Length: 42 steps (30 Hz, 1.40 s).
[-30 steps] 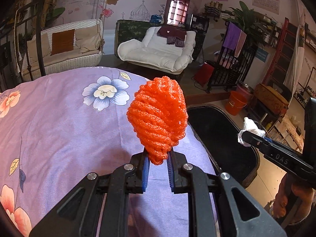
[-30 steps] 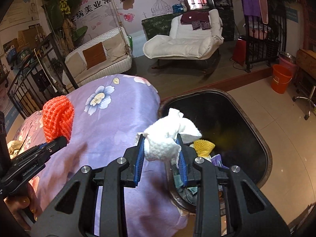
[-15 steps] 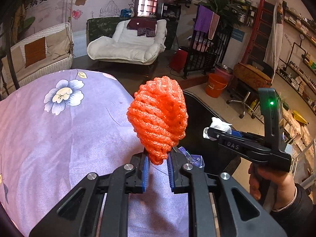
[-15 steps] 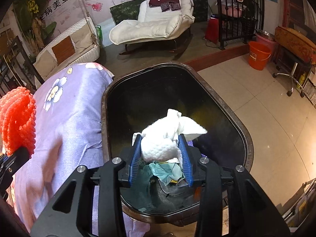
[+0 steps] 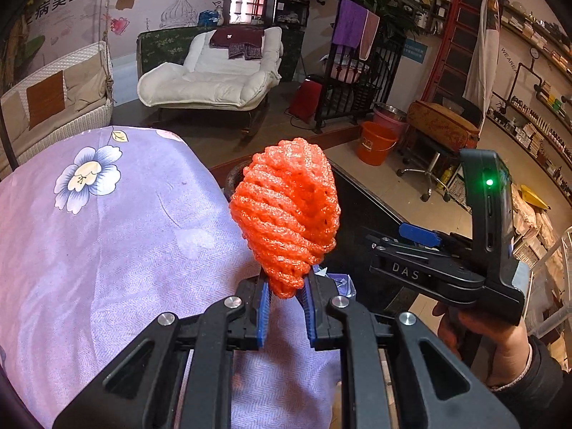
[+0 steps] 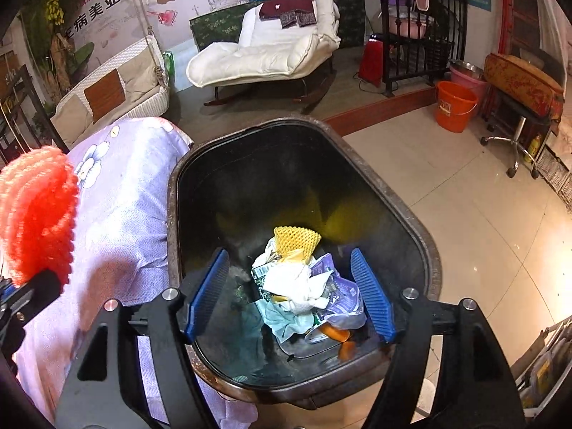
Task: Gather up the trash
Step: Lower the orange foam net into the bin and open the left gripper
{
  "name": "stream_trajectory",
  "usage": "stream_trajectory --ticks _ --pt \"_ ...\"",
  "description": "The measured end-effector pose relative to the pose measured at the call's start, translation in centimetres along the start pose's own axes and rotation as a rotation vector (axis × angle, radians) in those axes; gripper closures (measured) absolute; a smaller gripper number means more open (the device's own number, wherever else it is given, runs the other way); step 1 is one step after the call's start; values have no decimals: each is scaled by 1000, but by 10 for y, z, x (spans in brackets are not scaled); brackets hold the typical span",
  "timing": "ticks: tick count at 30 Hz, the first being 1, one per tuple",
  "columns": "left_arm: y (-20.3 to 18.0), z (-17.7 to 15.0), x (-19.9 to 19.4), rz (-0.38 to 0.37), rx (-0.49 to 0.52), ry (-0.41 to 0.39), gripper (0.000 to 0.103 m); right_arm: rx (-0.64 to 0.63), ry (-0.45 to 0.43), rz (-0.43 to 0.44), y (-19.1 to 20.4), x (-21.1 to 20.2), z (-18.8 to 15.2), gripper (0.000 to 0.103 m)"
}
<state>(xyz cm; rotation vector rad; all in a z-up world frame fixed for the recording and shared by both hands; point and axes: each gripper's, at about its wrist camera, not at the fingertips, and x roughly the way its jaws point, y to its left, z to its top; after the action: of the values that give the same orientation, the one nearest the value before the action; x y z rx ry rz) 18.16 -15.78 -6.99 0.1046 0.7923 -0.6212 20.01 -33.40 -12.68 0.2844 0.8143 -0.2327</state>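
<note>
Beside the lilac floral cloth [image 5: 107, 243], black bin [image 6: 425, 250] on tiled floor [image 6: 482, 221], right gripper [image 6: 289, 296] just opened wide (empty), left gripper [image 5: 286, 295] pinching orange foam net [image 5: 286, 211].

White recliner [image 5: 211, 75] and orange bucket [image 6: 454, 106] stand behind.

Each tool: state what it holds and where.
Left tool pinches the orange foam net by its lower tip. Right tool holds nothing, open over the bin.

bin mouth [image 6: 425, 246] open above, trash pile [image 6: 304, 286] low inside, cloth-draped table [image 6: 121, 214] against its left
</note>
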Motion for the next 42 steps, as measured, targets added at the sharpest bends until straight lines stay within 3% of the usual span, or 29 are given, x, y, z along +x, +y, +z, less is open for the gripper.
stream_trajectory --ticks 11,24,27,29,35,42 --pt "-33 10 41 -65 63 80 86 36 -80 -64 -23 -34 -5 28" --pt "-68 12 91 -108 144 176 85 120 -76 -151 -65 -51 -13 27" --pt "-73 14 98 -107 165 187 75 124 -77 -168 -71 -56 -17 26" --pt "-76 16 101 -104 173 188 60 132 -78 -179 -74 -59 -19 24" --pt "-83 18 112 -91 195 199 40 159 -82 -189 -85 -68 -21 23" --pt "-82 16 108 -62 210 179 31 154 -101 -194 -85 -74 -21 23"
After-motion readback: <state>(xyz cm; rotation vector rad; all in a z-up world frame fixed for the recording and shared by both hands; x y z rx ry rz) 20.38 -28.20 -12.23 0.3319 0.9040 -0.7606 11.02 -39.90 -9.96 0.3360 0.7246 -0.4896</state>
